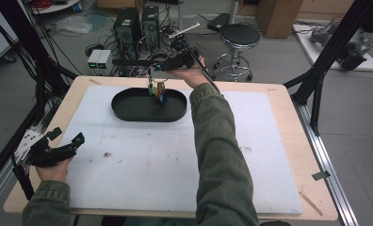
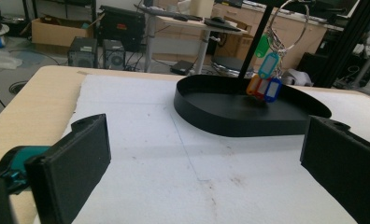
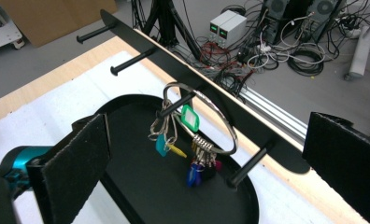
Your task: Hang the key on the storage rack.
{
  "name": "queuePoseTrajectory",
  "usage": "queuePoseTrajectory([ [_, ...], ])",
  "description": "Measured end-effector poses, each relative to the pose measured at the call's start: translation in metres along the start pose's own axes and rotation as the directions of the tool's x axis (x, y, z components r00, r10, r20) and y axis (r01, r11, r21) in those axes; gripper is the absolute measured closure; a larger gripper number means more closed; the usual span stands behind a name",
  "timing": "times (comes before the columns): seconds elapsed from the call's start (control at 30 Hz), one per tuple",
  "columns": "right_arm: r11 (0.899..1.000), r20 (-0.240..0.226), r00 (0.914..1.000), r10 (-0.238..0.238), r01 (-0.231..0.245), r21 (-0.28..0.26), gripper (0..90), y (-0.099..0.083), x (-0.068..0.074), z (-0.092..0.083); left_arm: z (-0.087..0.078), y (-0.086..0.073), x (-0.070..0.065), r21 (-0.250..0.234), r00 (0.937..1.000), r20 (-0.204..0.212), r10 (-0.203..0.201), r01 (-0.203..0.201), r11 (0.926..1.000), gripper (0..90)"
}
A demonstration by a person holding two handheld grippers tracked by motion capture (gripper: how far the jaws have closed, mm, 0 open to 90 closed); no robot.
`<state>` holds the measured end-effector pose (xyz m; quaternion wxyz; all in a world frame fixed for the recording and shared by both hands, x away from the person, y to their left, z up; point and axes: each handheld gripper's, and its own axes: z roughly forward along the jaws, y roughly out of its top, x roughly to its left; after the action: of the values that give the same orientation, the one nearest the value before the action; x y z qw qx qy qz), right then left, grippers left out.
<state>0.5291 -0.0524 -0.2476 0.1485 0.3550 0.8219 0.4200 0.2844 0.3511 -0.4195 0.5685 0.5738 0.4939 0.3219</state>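
Note:
A large metal key ring [image 3: 223,125] with several coloured tags hangs on a peg [image 3: 176,106] of a black rack bar [image 3: 230,109]. Its lowest tags dangle just above the floor of a black oval tray [image 3: 141,186]. From above, the keys [image 1: 157,88] hang over the tray [image 1: 128,110] at the back of the mat. My right gripper [image 1: 168,63] is up by the rack bar [image 1: 130,62] and stands open [image 3: 211,156], jaws wide on either side of the ring without touching it. My left gripper [image 1: 64,148] rests open at the front left, holding nothing [image 2: 206,158]. In the left gripper view the tags [image 2: 265,86] hang over the tray [image 2: 239,123].
A white foam mat [image 1: 166,160] covers most of the wooden table [image 1: 288,94]. The rack has other bare pegs [image 3: 131,59] and a dark upright post [image 2: 255,46]. A stool [image 1: 239,37], computer towers [image 1: 128,26] and cables lie on the floor beyond the table.

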Motion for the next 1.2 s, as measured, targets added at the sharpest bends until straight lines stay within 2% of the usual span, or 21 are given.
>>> queuePoseTrajectory([
  [0.47, 1.000, 0.002, 0.9998, 0.020, -0.020, 0.024, 0.3, -0.020, -0.006, -0.018, 0.000, 0.000, 0.000, 0.000, 1.0000, -0.002, 0.005, -0.005, 1.0000, 2.2],
  [0.57, 0.999, 0.006, 0.9997, 0.024, -0.024, 0.027, 0.3, -0.024, -0.007, -0.024, 0.001, 0.000, -0.002, 0.009, 0.9988, -0.013, 0.047, -0.047, 0.9989, 2.2],
  [0.67, 1.000, 0.035, 0.9994, 0.001, -0.002, 0.030, 0.3, -0.025, -0.006, -0.031, 0.002, 0.000, -0.005, 0.021, 0.9970, -0.010, 0.077, -0.077, 0.9968, 2.2],
  [0.77, 1.000, 0.038, 0.9991, 0.018, -0.019, 0.001, 0.3, -0.031, -0.006, -0.039, 0.002, 0.000, -0.006, 0.021, 0.9972, -0.004, 0.075, -0.075, 0.9970, 2.2],
  [0.9, 0.999, 0.044, 0.9985, 0.032, -0.033, 0.011, 0.3, -0.043, -0.009, -0.048, 0.000, 0.001, -0.004, 0.017, 0.9978, -0.006, 0.065, -0.065, 0.9977, 2.2],
  [1.03, 0.999, 0.039, 0.9983, 0.045, -0.044, -0.004, 0.3, -0.056, -0.013, -0.060, 0.000, 0.001, -0.004, 0.017, 0.9981, 0.001, 0.062, -0.062, 0.9979, 2.2],
  [1.1, 0.999, 0.019, 0.9988, 0.045, -0.045, -0.011, 0.3, -0.061, -0.015, -0.065, 0.000, 0.001, -0.003, 0.016, 0.9984, 0.000, 0.056, -0.056, 0.9983, 2.2],
  [1.2, 1.000, 0.017, 0.9995, 0.026, -0.026, 0.001, 0.3, -0.068, -0.014, -0.073, 0.000, 0.001, -0.002, 0.012, 0.9989, 0.000, 0.048, -0.048, 0.9988, 2.2],
])
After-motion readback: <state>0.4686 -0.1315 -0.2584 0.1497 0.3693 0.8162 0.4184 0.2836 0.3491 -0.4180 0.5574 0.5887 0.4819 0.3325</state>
